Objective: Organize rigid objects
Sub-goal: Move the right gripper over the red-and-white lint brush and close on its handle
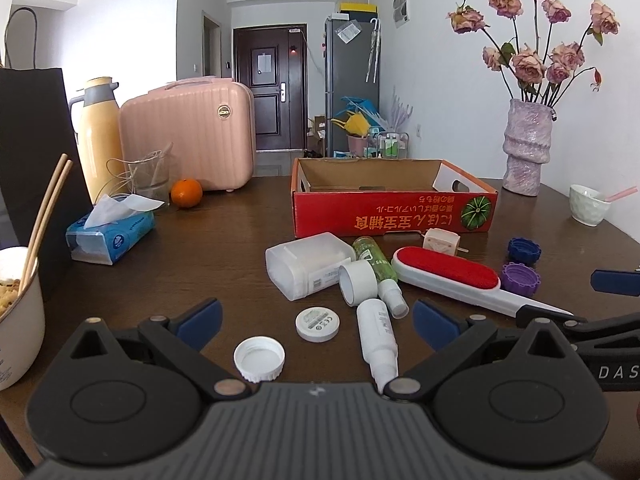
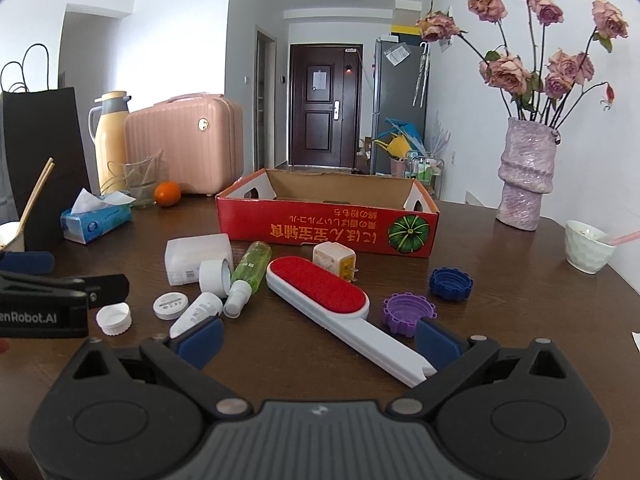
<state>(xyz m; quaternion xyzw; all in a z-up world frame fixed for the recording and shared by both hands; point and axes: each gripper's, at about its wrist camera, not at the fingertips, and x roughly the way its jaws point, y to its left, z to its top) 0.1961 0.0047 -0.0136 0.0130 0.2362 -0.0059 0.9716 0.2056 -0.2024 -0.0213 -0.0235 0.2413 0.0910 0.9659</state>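
A red cardboard box (image 1: pixel 394 214) (image 2: pixel 326 232) stands open behind a pile on the dark table: a white container (image 1: pixel 306 266) (image 2: pixel 196 260), green spray bottle (image 1: pixel 374 260) (image 2: pixel 252 266), white tube (image 1: pixel 376 334) (image 2: pixel 196 314), red lint brush (image 1: pixel 448 274) (image 2: pixel 320 292), plug adapter (image 1: pixel 440 242) (image 2: pixel 334 262), purple cap (image 1: pixel 520 278) (image 2: pixel 408 312), blue cap (image 1: pixel 523 251) (image 2: pixel 451 283) and white caps (image 1: pixel 259 358) (image 2: pixel 114 318). My left gripper (image 1: pixel 318 318) is open above the white tube and caps. My right gripper (image 2: pixel 318 334) is open around the brush handle (image 2: pixel 394 356).
A pink case (image 1: pixel 188 134), yellow thermos (image 1: pixel 98 132), glass (image 1: pixel 148 178), orange (image 1: pixel 186 193), tissue pack (image 1: pixel 108 236), black bag (image 1: pixel 32 152) and noodle bowl with chopsticks (image 1: pixel 18 316) fill the left side. A flower vase (image 1: pixel 526 144) and white cup (image 1: pixel 589 204) stand right.
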